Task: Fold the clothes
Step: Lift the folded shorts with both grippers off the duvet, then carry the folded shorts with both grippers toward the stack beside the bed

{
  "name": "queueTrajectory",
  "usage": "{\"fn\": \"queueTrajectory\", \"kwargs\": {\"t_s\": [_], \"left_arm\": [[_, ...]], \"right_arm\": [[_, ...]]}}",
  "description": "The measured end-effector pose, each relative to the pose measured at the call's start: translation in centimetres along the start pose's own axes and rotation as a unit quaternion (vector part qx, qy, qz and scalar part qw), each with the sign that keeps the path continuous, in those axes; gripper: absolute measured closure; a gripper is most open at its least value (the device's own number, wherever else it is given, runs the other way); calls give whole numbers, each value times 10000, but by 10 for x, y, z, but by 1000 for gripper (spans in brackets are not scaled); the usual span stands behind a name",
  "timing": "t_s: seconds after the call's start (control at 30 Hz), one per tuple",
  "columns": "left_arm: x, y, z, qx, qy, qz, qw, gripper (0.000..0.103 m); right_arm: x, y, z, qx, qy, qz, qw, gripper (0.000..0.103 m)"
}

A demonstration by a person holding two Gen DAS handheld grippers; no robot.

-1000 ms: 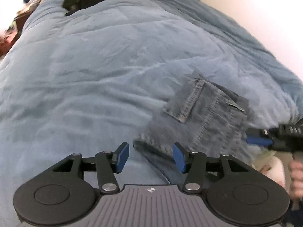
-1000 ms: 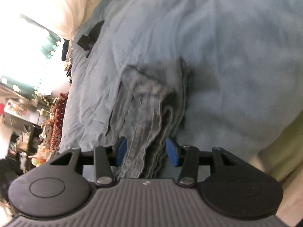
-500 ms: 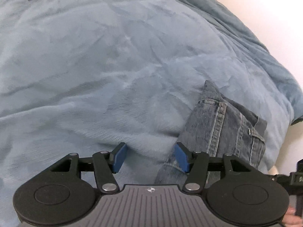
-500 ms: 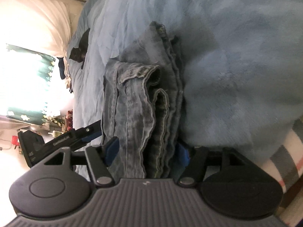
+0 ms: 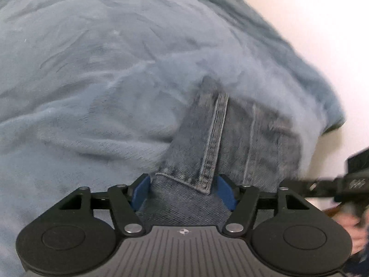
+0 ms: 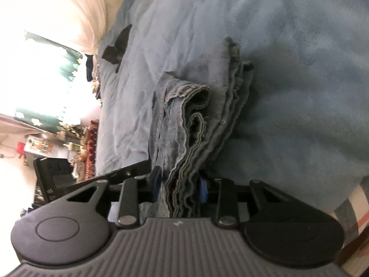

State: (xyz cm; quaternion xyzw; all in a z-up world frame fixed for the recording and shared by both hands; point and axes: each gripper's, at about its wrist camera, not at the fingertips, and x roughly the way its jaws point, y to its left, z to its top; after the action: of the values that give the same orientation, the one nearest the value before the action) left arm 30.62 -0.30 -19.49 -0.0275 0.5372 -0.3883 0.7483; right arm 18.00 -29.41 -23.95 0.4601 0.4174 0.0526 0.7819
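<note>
Blue plush blanket (image 5: 96, 87) spreads bare leftward; folded blue denim jeans (image 5: 233, 138) lie near its right edge. Left gripper (image 5: 184, 190) has been widening, straddling the fold. Right gripper (image 6: 178, 185) has been closing, pinching stacked hems.

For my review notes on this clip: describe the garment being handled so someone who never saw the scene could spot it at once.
A plush blue blanket covers the bed. On it, close in front of both grippers, lies a pair of folded jeans, stacked in several layers. It is the only faded grey-blue denim there, with stitched seams and a frayed hem, unlike the small dark item lying far up the blanket.
</note>
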Motion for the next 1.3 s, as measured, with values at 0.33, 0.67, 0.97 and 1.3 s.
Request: {"fn": "queueTrajectory", "kwargs": {"t_s": [0.33, 0.67, 0.97, 1.3], "left_arm": [[-18, -32, -12, -21, -476, 433, 9979, 68], [-119, -59, -34, -411, -1447, 1142, 9820, 72], [-270, -25, -91, -1249, -2564, 2134, 9344, 72], [-426, 59, -163, -2439, -2759, 3455, 8631, 72]], "right_arm": [[1, 0, 1, -134, 69, -131, 9998, 76], [-44, 107, -9, -1391, -47, -53, 9903, 76], [-15, 263, -45, -2478, 720, 799, 9628, 76], [77, 439, -149, -2862, 2015, 1615, 9227, 76]]}}
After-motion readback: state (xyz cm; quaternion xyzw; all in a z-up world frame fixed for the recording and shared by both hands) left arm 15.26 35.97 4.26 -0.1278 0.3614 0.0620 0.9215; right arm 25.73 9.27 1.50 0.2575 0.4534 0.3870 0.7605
